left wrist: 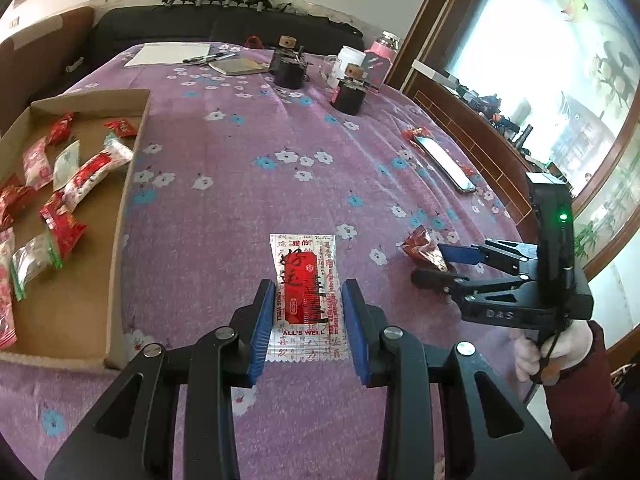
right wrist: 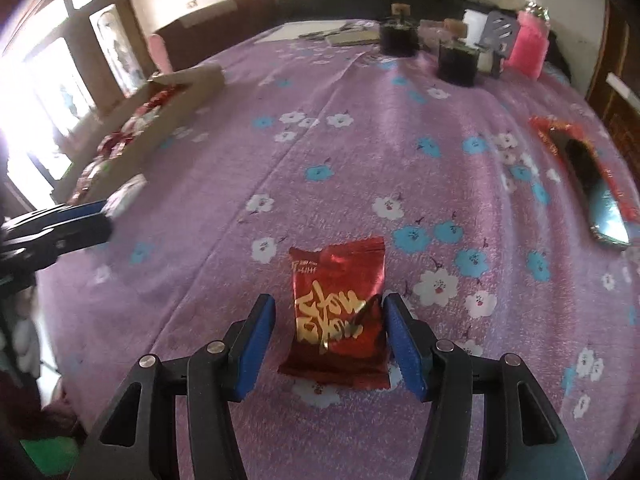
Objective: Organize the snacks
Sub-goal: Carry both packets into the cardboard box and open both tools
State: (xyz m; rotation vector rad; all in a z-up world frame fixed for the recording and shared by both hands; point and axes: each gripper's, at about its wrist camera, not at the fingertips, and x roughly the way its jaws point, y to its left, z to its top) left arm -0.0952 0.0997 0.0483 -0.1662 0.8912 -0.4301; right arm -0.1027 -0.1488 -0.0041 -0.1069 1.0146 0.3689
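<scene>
A white-and-red snack packet [left wrist: 306, 280] sits upright between the blue pads of my left gripper [left wrist: 308, 320], which is shut on its two sides above the purple flowered cloth. To its right, my right gripper [left wrist: 428, 264] is shut on a red foil packet [left wrist: 420, 244]. In the right wrist view that red packet [right wrist: 336, 280] with gold lettering fills the gap of the right gripper [right wrist: 330, 304]; the right pad presses its edge and the left pad stands close against the other. The left gripper [right wrist: 92, 220] shows blurred at the left edge.
A shallow cardboard box [left wrist: 132, 184] holding several red and white snack packets lies at the left. A phone [left wrist: 444, 164] lies on a red wrapper at the right. Two black jars [left wrist: 350, 96], a pink bottle [left wrist: 378, 60] and paper [left wrist: 168, 54] stand at the far end. A hand [left wrist: 548, 352] holds the right gripper.
</scene>
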